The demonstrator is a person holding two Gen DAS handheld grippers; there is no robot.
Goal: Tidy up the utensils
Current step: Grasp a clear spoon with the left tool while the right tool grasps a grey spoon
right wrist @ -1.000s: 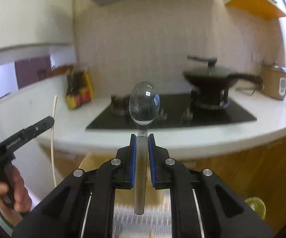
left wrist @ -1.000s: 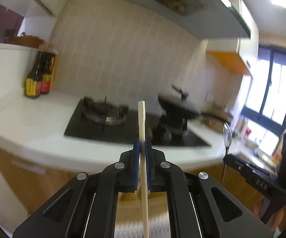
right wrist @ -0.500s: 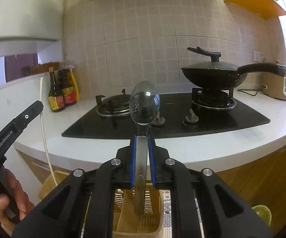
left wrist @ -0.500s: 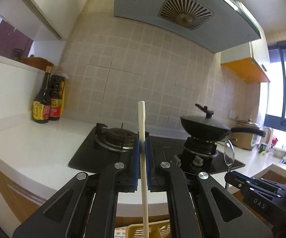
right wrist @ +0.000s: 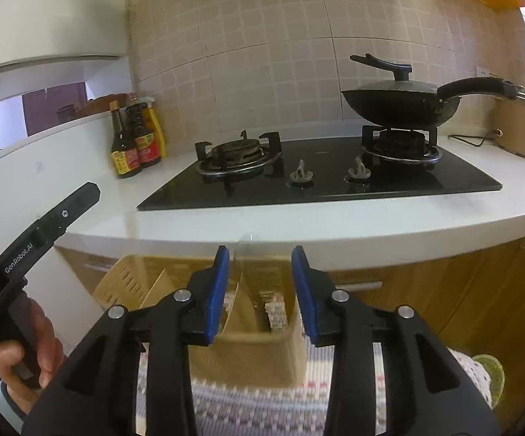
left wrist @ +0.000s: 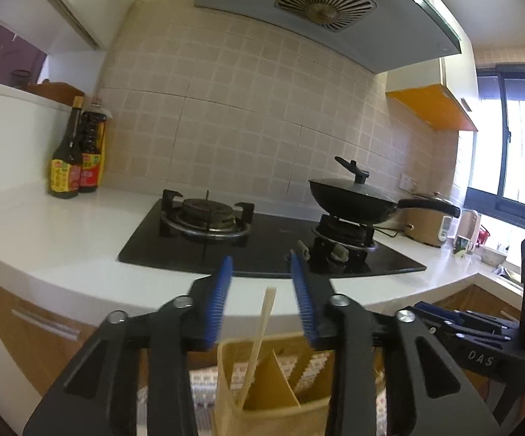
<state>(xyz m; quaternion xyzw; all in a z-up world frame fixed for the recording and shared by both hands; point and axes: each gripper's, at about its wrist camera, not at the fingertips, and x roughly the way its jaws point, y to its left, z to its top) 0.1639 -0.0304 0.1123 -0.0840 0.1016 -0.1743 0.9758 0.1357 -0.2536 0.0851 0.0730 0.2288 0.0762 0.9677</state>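
My left gripper (left wrist: 261, 267) has its jaws opening, the blue pads (left wrist: 222, 290) standing apart. A pale chopstick (left wrist: 260, 330) leans loose between them, touching neither pad, its lower end inside the beige slotted utensil holder (left wrist: 277, 416) just below. My right gripper (right wrist: 260, 254) is opening its jaws too. A blurred metal spoon (right wrist: 242, 267) drops free between its pads (right wrist: 300, 283) into the same holder (right wrist: 248, 356). The left gripper (right wrist: 44, 225) shows at the left of the right wrist view, held by a hand (right wrist: 39, 348).
Behind the holder runs a white counter (right wrist: 335, 221) with a black gas hob (right wrist: 320, 178), a lidded wok (right wrist: 400, 105), sauce bottles (right wrist: 135, 145) and a rice cooker (right wrist: 520, 127). Wooden cabinet fronts (right wrist: 444, 298) stand below. A patterned woven mat (right wrist: 262, 407) lies under the holder.
Both grippers sank toward the holder and opened. The chopstick slipped out of the left pads and the spoon out of the right pads, both dropping into the holder.
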